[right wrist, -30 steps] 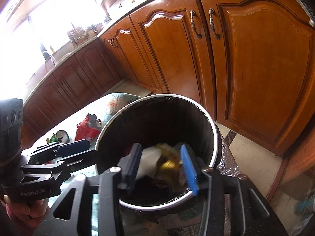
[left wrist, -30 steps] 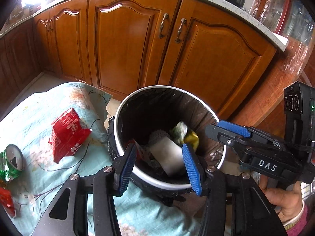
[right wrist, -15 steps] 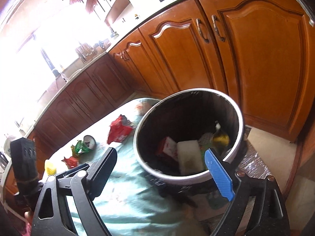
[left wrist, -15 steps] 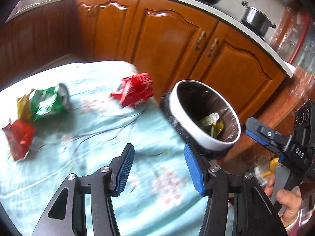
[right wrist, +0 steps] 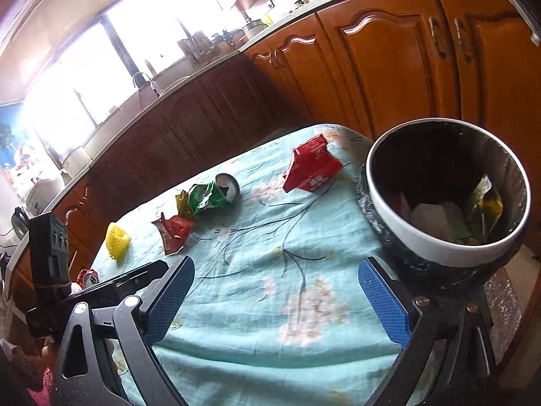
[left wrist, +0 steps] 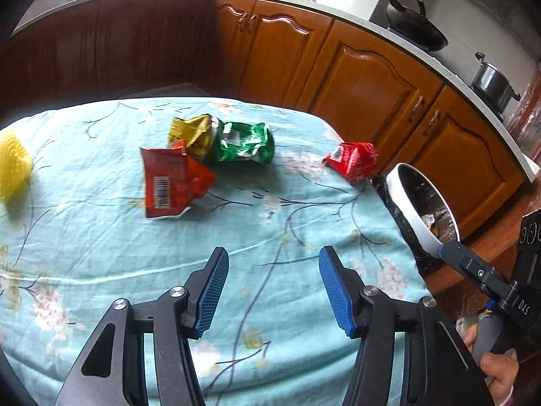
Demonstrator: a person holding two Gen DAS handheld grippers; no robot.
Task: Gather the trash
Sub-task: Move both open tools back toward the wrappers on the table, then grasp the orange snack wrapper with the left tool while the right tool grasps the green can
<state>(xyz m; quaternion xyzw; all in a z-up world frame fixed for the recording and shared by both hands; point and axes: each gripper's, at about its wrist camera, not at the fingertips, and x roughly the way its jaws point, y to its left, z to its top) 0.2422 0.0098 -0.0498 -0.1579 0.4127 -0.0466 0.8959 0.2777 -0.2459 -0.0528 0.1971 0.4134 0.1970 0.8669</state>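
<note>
My left gripper (left wrist: 274,291) is open and empty above the teal floral tablecloth (left wrist: 101,253). Ahead of it lie a red wrapper with a barcode (left wrist: 170,182), a crushed green can (left wrist: 243,143) against a yellow wrapper (left wrist: 191,132), and a red carton (left wrist: 355,160) near the table's right edge. My right gripper (right wrist: 277,301) is wide open and empty over the cloth, left of the white-rimmed bin (right wrist: 436,247). The bin holds a white piece (right wrist: 429,218) and a yellow-green wrapper (right wrist: 487,203). The same litter shows in the right wrist view: red carton (right wrist: 311,169), green can (right wrist: 213,194), red wrapper (right wrist: 174,233).
A yellow mesh ball (left wrist: 12,165) sits at the cloth's left; it also shows in the right wrist view (right wrist: 116,238), with a red can (right wrist: 88,277) near it. Wooden cabinets (left wrist: 355,77) run behind the table. A wok (left wrist: 416,30) and a pot (left wrist: 490,83) stand on the counter.
Both grippers have pulled back from over the bin and swung left toward the table. The right gripper let its yellow wrapper fall into the bin and opened wide.
</note>
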